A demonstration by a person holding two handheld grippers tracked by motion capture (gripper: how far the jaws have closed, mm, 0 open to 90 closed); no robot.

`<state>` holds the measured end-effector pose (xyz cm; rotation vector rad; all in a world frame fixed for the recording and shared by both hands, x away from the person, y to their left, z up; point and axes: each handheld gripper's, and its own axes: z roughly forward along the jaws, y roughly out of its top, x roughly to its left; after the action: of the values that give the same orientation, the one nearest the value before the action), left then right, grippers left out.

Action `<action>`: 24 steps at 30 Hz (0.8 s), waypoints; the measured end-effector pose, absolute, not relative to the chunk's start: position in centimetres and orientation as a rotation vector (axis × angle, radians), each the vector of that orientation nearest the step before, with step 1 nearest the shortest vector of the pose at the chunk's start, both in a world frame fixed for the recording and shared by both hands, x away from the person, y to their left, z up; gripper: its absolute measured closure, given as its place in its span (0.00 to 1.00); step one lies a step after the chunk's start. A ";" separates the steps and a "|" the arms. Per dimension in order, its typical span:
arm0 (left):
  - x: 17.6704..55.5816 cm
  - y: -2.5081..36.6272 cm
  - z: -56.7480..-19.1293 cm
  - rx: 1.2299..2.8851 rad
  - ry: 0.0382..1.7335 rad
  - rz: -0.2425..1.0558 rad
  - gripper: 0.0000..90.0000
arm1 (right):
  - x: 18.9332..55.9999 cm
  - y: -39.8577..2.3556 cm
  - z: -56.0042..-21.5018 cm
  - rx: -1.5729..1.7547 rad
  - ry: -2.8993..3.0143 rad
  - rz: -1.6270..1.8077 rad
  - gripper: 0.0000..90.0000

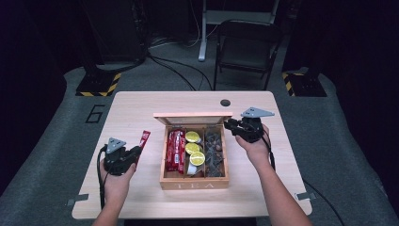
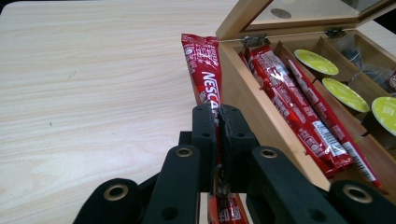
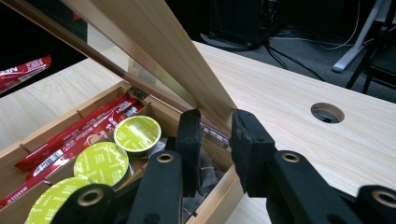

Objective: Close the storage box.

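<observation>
A wooden tea box (image 1: 194,184) stands mid-table with its glass-paned lid (image 1: 193,118) raised. Its compartments hold red coffee sticks (image 1: 175,150), yellow-green capsules (image 1: 194,148) and dark tea bags (image 1: 214,148). Left of the box, my left gripper (image 1: 137,152) is shut on one more red Nescafe stick (image 2: 205,74), which points up and away beside the box wall (image 2: 261,116). My right gripper (image 3: 215,126) is at the lid's right corner, and the lid's edge (image 3: 159,42) runs down between its pads, which are shut on it. That gripper (image 1: 229,124) holds the lid up.
A round cable hole (image 1: 225,102) lies in the tabletop behind the box, also near my right gripper (image 3: 327,112). Bare wood spreads left of the box (image 2: 93,93). A folding chair (image 1: 247,47) stands on the floor beyond the table's far edge.
</observation>
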<state>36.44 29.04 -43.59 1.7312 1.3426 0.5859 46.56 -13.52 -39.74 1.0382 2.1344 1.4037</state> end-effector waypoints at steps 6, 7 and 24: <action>36.5 29.8 -44.4 1.730 1.352 0.587 0.95 | 46.5 -13.5 -39.8 1.037 2.133 1.407 0.81; 36.5 29.9 -44.5 1.729 1.354 0.589 0.95 | 46.5 -13.5 -39.8 1.037 2.132 1.407 0.81; 37.1 32.6 -45.7 1.697 1.439 0.633 0.95 | 46.5 -13.6 -39.8 1.031 2.133 1.405 0.80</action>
<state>37.09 32.59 -45.74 1.6968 1.4387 0.6328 46.46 -13.55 -39.82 1.0308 2.1328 1.4049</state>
